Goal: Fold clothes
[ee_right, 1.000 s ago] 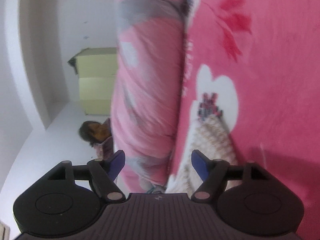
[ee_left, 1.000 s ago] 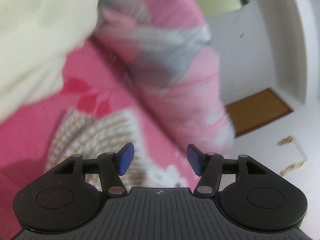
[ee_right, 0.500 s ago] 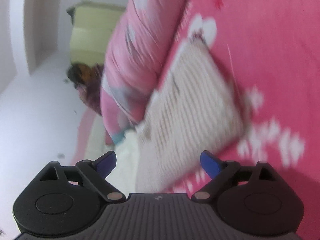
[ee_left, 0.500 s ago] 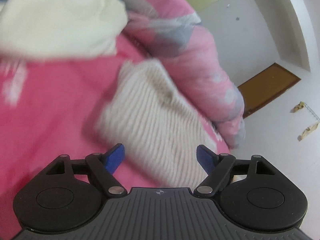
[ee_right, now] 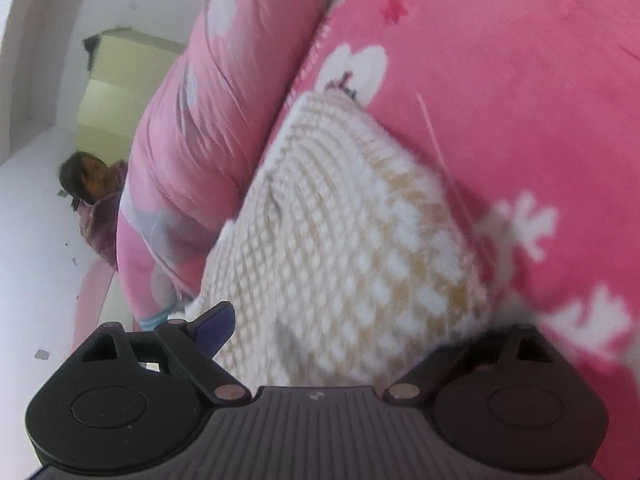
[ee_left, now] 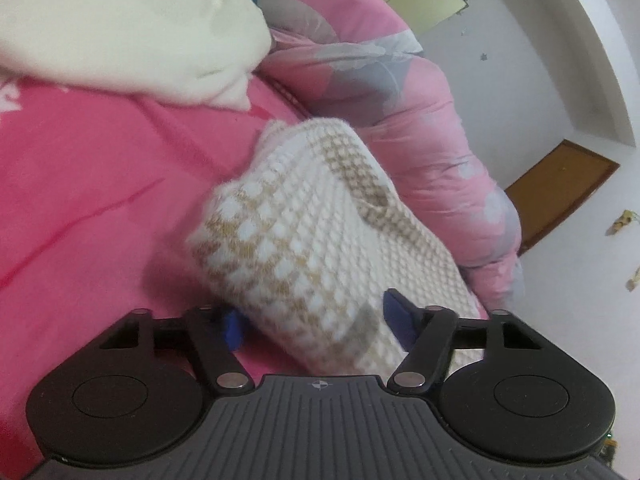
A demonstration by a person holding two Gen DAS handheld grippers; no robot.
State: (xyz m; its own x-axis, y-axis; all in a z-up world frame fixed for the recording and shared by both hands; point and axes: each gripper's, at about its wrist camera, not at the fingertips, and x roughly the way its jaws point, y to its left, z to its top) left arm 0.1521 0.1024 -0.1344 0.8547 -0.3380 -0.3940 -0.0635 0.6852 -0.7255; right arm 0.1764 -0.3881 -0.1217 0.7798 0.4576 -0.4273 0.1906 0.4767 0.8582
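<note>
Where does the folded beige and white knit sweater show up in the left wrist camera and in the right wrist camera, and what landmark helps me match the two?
Left wrist view: the knit sweater fills the centre, running down to the bottom between the claw's fingers.
Right wrist view: the knit sweater fills the centre and lower middle, reaching the claw.
Shared landmark: the rolled pink quilt alongside it, right of the sweater in the left view, left of it in the right view.
</note>
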